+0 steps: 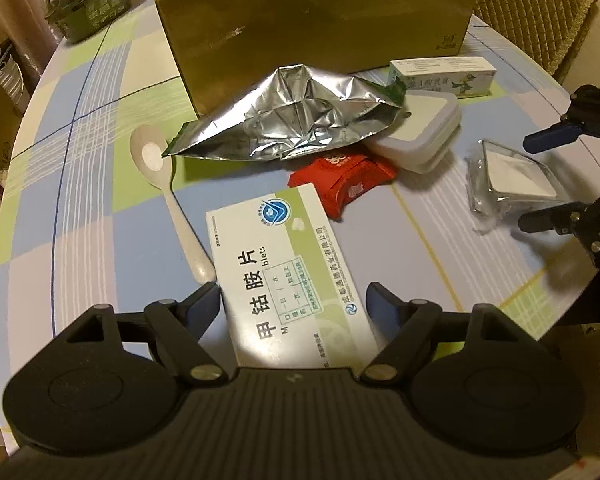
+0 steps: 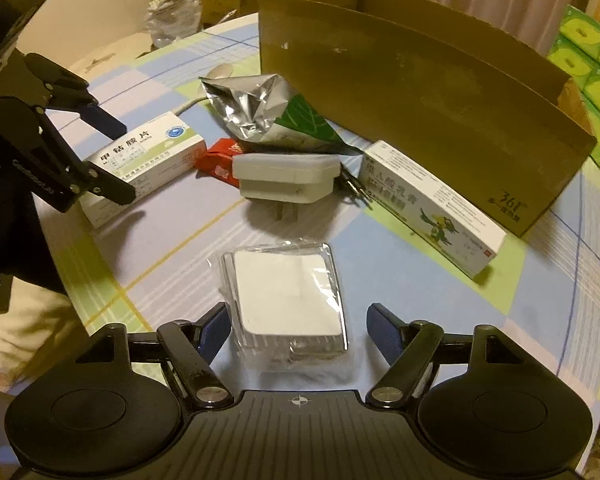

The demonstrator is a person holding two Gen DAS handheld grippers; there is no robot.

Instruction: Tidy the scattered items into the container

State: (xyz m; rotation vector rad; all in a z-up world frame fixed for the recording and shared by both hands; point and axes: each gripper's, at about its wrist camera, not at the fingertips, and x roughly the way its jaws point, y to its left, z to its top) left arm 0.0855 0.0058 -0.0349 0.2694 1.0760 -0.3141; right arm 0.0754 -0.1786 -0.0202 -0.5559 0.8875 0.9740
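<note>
Both claws spread wide, nothing gripped: my left claw (image 1: pixel 292 300) straddles the tablet box (image 1: pixel 284 264), right claw (image 2: pixel 296 328) straddles the wrapped packet (image 2: pixel 288 300), lined up for pickup toward the cardboard box (image 2: pixel 420 92).

My round table (image 1: pixel 80 184), under its blue, green and lilac checked cloth, carried the cardboard box (image 1: pixel 316 20) at the far side. Before it lay a crumpled foil bag (image 1: pixel 292 120), a white spoon (image 1: pixel 156 168), a white tablet carton (image 1: pixel 288 272), a red packet (image 1: pixel 348 184), a white charger (image 2: pixel 288 176), an ointment carton (image 2: pixel 432 204) and a plastic-wrapped packet (image 2: pixel 288 300).
</note>
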